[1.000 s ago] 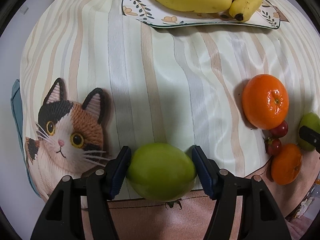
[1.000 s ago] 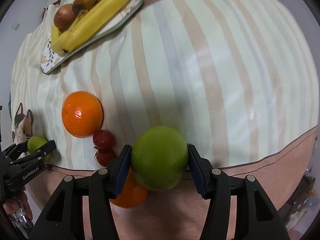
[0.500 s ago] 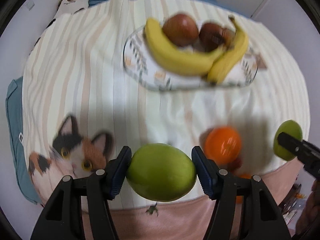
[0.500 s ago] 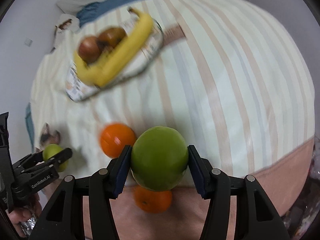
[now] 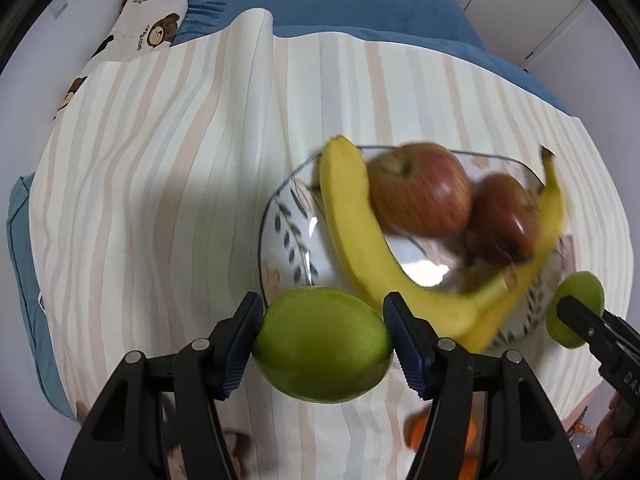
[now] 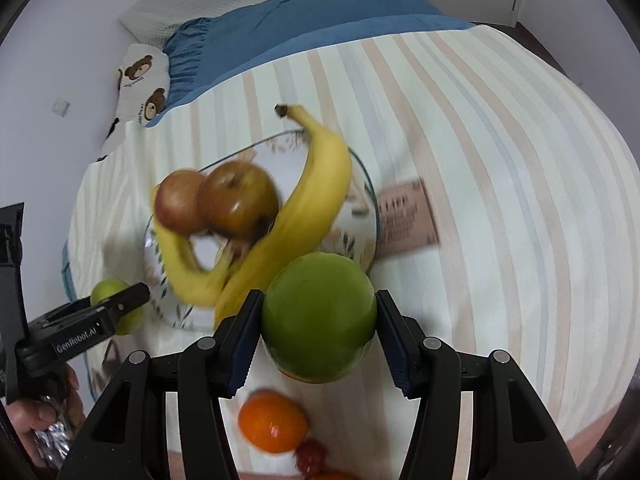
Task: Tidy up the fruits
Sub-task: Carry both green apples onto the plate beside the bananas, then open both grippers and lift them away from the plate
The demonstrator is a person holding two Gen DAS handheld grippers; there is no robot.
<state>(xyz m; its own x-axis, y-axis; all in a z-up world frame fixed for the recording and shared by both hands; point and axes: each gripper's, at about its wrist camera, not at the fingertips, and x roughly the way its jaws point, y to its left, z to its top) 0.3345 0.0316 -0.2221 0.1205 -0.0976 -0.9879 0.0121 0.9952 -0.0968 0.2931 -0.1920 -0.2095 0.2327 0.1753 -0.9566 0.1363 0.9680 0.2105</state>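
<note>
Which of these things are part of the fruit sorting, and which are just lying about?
Part of the job:
- round green fruit in left gripper
- round green fruit in right gripper
- leaf-patterned plate
- yellow bananas
- red apples
- orange mandarin

Lying about:
- bear-print pillow
- blue bedsheet
- striped cloth

On the striped blanket (image 6: 500,160) you have the plate (image 6: 362,184) toward its far edge, holding two bananas (image 6: 316,184) with two apples (image 6: 236,200) between them. Near the blanket's front edge lies an orange (image 6: 272,420), with a small fruit (image 6: 311,456) just beside it.
</note>
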